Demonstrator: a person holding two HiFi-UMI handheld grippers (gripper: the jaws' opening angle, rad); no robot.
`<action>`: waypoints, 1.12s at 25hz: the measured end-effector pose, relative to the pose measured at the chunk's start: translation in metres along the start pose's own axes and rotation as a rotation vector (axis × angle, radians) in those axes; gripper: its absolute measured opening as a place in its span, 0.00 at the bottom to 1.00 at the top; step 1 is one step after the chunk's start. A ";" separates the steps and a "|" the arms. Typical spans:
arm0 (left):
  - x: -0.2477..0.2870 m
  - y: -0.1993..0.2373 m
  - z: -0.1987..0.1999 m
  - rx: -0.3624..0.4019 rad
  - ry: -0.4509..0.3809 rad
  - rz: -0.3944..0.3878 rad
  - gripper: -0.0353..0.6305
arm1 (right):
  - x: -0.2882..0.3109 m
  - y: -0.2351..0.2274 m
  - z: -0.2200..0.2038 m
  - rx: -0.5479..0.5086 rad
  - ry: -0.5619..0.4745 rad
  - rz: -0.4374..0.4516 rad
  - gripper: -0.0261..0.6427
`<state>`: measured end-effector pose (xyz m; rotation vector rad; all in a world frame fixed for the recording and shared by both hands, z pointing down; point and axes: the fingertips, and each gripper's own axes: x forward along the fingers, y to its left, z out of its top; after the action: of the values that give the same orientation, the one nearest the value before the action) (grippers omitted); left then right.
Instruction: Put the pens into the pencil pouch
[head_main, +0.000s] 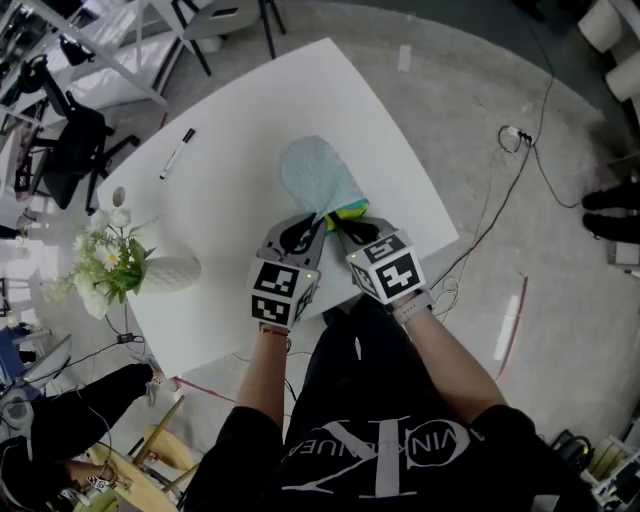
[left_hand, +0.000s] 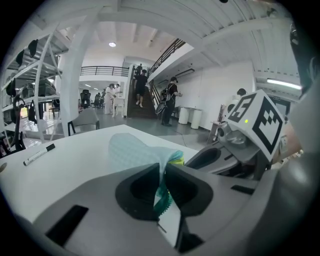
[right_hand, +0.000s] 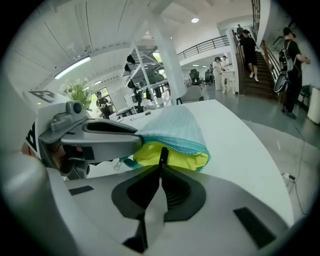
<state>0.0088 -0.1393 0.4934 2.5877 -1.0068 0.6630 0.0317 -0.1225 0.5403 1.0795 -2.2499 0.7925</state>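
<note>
Two claws engaged: left claw (left_hand: 162, 172) pinches pouch (head_main: 315, 175) rim, right claw (right_hand: 161, 167) clenched on pen (right_hand: 163, 154); lift rim, push pen straight in.

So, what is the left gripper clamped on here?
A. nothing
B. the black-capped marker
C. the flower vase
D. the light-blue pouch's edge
D: the left gripper view shows the left gripper pinching the pouch by its edge; the marker lies apart on the table.
</note>
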 end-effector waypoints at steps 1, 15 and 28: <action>-0.001 0.002 -0.001 -0.007 0.001 0.007 0.12 | 0.000 0.000 0.002 0.000 -0.005 0.002 0.07; -0.047 0.060 -0.021 -0.104 -0.022 0.179 0.11 | -0.014 0.049 0.042 -0.069 -0.121 0.156 0.12; -0.108 0.105 -0.055 -0.167 -0.050 0.286 0.11 | 0.034 0.106 0.109 -0.293 -0.126 0.271 0.26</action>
<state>-0.1513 -0.1313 0.4948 2.3500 -1.4016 0.5540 -0.0943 -0.1612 0.4579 0.7153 -2.5568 0.4848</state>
